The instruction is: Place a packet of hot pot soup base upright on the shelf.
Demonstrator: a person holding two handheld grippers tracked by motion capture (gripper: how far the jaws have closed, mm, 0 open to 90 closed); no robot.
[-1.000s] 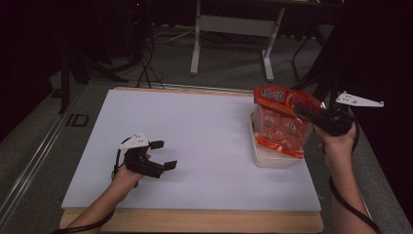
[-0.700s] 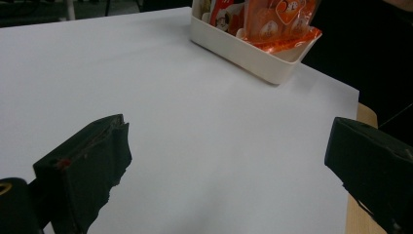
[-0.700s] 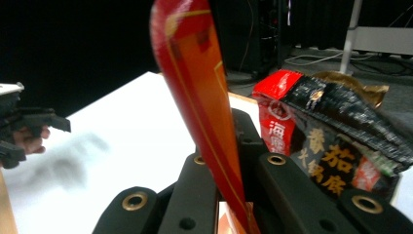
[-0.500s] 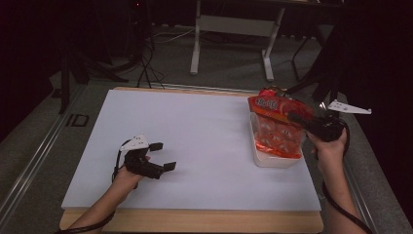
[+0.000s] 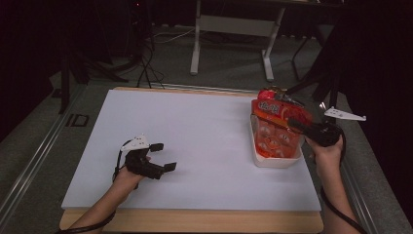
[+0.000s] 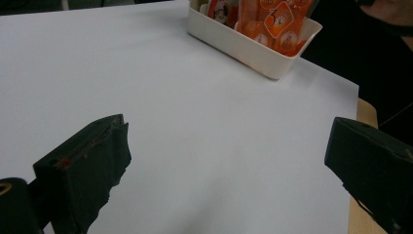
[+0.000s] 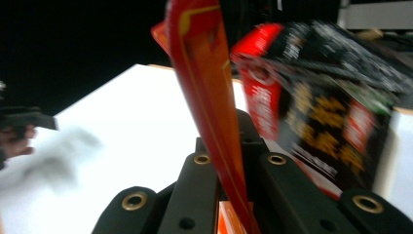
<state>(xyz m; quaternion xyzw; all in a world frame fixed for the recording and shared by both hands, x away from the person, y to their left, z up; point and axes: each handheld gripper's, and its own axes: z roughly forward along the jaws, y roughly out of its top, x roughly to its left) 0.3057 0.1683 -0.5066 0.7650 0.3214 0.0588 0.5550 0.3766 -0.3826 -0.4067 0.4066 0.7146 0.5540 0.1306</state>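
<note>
A white bin [image 5: 275, 162] at the table's right holds orange snack packets [image 5: 271, 139]. My right gripper [image 5: 293, 123] is above the bin, shut on the thin edge of an orange-red snack bag [image 7: 209, 92], which hangs down into the bin. A red and black bag [image 7: 321, 107] stands just behind it at the bin's far end [image 5: 271, 95]. My left gripper [image 5: 164, 157] rests on the white table top at the front left. Its jaws stand wide open with nothing between them. In the left gripper view [image 6: 224, 161] the bin [image 6: 253, 46] lies far ahead.
A white sheet [image 5: 195, 141] covers the wooden table; wood [image 5: 195, 220] shows along the front edge. A person's forearms come in from the bottom. Behind the table are a dark floor, cables and a white desk frame [image 5: 234, 24].
My right gripper has come down with the orange-red bag, lowering it into the white bin. My left gripper has stayed where it was, still open.
</note>
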